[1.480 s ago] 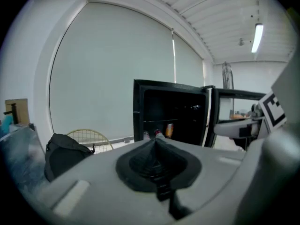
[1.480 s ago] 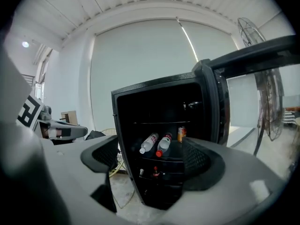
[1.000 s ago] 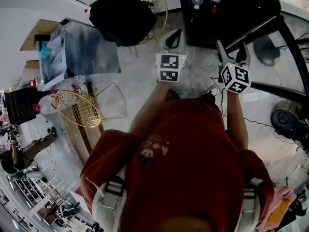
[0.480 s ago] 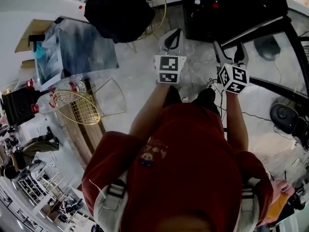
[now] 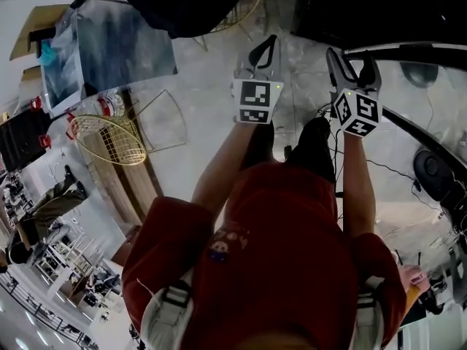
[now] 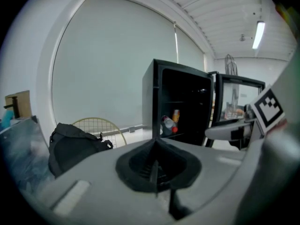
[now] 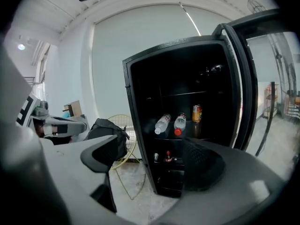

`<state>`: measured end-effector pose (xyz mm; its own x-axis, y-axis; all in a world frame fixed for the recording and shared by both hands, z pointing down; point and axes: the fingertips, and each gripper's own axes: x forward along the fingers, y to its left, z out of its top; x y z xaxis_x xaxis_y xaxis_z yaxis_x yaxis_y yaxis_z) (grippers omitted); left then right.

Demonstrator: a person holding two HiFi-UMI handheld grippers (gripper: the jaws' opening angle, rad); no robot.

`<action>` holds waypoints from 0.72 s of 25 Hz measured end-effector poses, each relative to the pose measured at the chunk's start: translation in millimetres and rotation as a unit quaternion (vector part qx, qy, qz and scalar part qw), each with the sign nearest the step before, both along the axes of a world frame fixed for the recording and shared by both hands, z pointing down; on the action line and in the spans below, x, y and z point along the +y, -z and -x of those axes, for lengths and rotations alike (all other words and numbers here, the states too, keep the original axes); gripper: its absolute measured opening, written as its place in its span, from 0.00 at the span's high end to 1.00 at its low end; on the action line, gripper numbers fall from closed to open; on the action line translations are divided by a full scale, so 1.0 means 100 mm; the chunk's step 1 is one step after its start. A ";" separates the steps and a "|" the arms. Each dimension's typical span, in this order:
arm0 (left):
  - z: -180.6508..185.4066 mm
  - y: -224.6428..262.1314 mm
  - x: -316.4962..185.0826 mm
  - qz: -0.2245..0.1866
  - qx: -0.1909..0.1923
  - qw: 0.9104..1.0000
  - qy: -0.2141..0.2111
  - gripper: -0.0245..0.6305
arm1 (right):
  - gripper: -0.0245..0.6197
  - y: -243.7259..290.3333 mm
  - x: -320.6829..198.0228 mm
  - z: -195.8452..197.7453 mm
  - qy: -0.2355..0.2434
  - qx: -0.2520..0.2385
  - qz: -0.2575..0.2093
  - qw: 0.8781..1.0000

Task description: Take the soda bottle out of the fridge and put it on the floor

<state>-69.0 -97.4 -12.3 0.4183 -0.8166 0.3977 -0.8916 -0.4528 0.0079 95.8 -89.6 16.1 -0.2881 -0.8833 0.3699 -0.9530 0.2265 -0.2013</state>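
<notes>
The black fridge point(image 7: 187, 116) stands open in front of me, its door point(image 7: 246, 78) swung to the right. On its middle shelf lie two clear bottles with red labels, one point(image 7: 162, 124) on the left and one with a red cap point(image 7: 179, 124) beside it. An orange can point(image 7: 197, 113) stands behind them. My right gripper point(image 7: 150, 161) is open and empty, well short of the shelf. My left gripper point(image 6: 156, 172) is shut on nothing, with the fridge point(image 6: 183, 107) and a bottle point(image 6: 167, 124) far ahead. From the head view, both grippers, left point(image 5: 263, 53) and right point(image 5: 352, 64), are held out over the floor.
A black bag point(image 6: 70, 142) lies on a gold wire chair point(image 6: 101, 125) left of the fridge. A second wire chair point(image 5: 109, 138) and a glass table point(image 5: 117, 49) stand at the left. Cables point(image 5: 387, 170) run over the floor at the right. A small bottle point(image 7: 167, 157) sits on a lower fridge shelf.
The person has stepped toward the fridge, so it and the bag have slid to the top edge of the head view. Both grippers are raised and further forward; their jaws are unchanged.
</notes>
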 end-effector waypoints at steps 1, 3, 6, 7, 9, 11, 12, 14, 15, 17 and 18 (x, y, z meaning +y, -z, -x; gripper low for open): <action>0.02 -0.08 0.00 0.001 -0.001 1.000 0.001 0.96 | 0.33 -0.07 0.00 0.02 0.001 0.001 0.001 1.000; 0.04 -0.25 -0.02 0.000 -0.002 1.000 0.001 0.96 | 0.33 -0.22 0.00 0.05 0.002 0.005 0.000 1.000; 0.06 -0.57 -0.07 -0.003 0.001 1.000 -0.003 0.96 | 0.33 -0.51 -0.02 0.07 -0.004 0.009 -0.004 1.000; 0.06 -0.70 -0.08 -0.004 0.003 1.000 -0.005 0.96 | 0.33 -0.62 -0.04 0.07 -0.007 0.010 -0.005 1.000; 0.07 -0.97 -0.11 -0.006 0.004 1.000 -0.008 0.96 | 0.33 -0.86 -0.06 0.06 -0.010 0.012 -0.007 1.000; 0.07 -1.26 -0.15 -0.009 0.003 1.000 -0.007 0.96 | 0.33 -1.11 -0.11 0.04 -0.013 0.013 -0.011 1.000; 0.06 -1.40 -0.19 -0.012 0.002 1.000 -0.006 0.96 | 0.33 -1.24 -0.14 0.02 -0.015 0.013 -0.014 1.000; 0.04 -1.66 -0.23 -0.018 0.002 1.000 -0.005 0.96 | 0.33 -1.52 -0.18 0.00 -0.018 0.012 -0.020 1.000; 0.04 -1.79 -0.24 -0.021 0.001 1.000 -0.004 0.96 | 0.33 -1.66 -0.20 0.00 -0.017 0.012 -0.022 1.000; 0.07 -2.04 -0.29 -0.028 0.000 1.000 -0.002 0.96 | 0.33 -1.95 -0.24 0.01 -0.013 0.013 -0.027 0.999; 0.09 -2.17 -0.32 -0.031 0.000 1.000 0.000 0.96 | 0.33 -2.09 -0.27 0.01 -0.011 0.013 -0.031 0.999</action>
<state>-78.3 -129.3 205.1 0.4188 -0.8396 0.3459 -0.8915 -0.4527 -0.0196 95.2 -117.1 225.0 -0.2597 -0.9103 0.3222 -0.9625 0.2172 -0.1623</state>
